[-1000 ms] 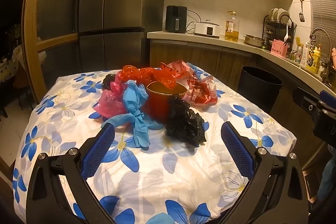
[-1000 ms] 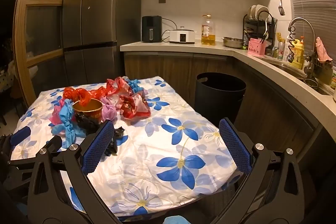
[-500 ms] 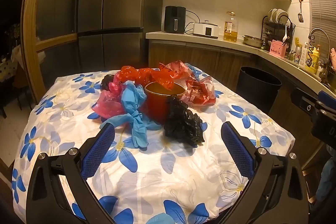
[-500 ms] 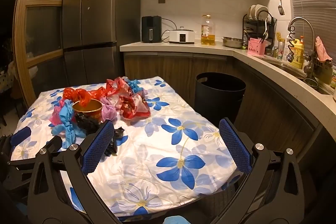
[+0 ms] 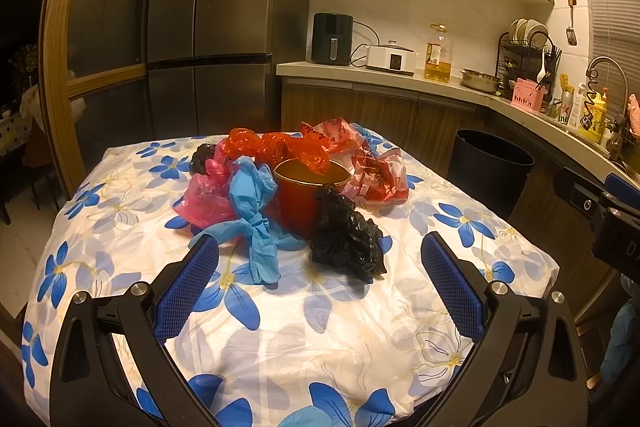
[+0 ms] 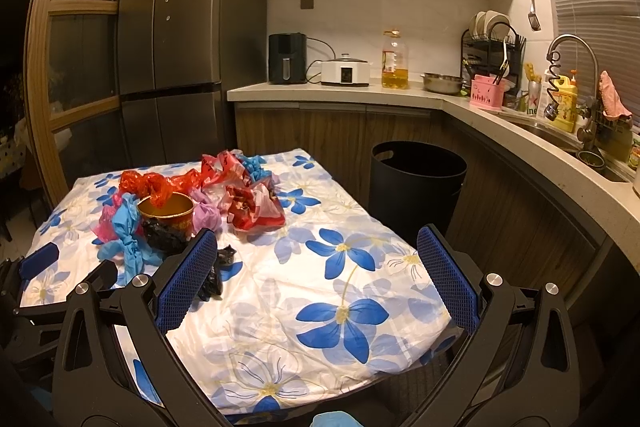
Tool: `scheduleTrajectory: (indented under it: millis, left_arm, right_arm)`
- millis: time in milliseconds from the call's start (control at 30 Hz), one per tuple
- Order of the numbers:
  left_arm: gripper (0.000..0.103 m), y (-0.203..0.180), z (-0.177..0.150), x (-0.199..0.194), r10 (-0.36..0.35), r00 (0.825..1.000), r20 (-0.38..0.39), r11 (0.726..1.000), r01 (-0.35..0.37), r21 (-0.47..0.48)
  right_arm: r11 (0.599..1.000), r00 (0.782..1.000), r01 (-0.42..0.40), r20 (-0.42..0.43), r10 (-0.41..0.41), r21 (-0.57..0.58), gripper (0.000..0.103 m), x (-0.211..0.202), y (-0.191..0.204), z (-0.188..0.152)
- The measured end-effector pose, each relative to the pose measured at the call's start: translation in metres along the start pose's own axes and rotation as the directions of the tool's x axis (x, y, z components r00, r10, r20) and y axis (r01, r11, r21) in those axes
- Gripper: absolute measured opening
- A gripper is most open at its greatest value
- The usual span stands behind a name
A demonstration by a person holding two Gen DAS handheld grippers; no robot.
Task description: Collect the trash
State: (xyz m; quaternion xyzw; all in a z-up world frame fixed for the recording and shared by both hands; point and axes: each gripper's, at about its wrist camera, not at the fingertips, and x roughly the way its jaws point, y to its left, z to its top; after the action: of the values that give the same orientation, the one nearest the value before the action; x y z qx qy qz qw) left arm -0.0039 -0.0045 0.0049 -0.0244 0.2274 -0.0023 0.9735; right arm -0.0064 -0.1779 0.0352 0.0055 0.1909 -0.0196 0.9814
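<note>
A heap of crumpled plastic bags lies on the flowered tablecloth (image 5: 280, 311): a black bag (image 5: 347, 241), a blue bag (image 5: 254, 211), a pink bag (image 5: 206, 199), orange-red bags (image 5: 280, 145) and a red-white bag (image 5: 378, 173), all around a red paper cup (image 5: 306, 193). My left gripper (image 5: 318, 267) is open just short of the black and blue bags, holding nothing. My right gripper (image 6: 316, 267) is open over the table's right half, with the heap (image 6: 192, 199) to its left. A black trash bin (image 6: 416, 183) stands on the floor beyond the table's right side.
A dark fridge (image 5: 208, 27) stands behind the table. The counter (image 6: 360, 93) carries an air fryer, a cooker, an oil bottle and a dish rack. A sink with a faucet (image 6: 572, 67) runs along the right. The left gripper's body (image 6: 40, 267) shows at the right view's left edge.
The left view has shifted very slightly, with the heap sitting a touch further left. Both grippers stay open and no bag has moved.
</note>
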Motion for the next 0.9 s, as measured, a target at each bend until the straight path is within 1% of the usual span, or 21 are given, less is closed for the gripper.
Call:
scheduleTrajectory:
  millis: [200,267,900]
  left_arm:
    - [0.098,-0.002,0.002,0.0,-0.002,1.0,0.002,1.0,0.002,0.0]
    - [0.098,-0.002,0.003,0.001,-0.003,1.0,0.002,1.0,0.003,0.0]
    - [0.098,-0.003,0.006,-0.003,-0.009,1.0,0.009,1.0,0.009,-0.005]
  right_arm:
    - [1.0,1.0,-0.001,0.002,0.001,0.0,0.099,0.001,0.006,-0.007]
    - [1.0,1.0,0.0,0.003,0.0,0.0,0.099,-0.001,-0.002,0.004]
    - [1.0,1.0,0.0,0.006,0.0,0.001,0.099,-0.001,-0.001,0.004]
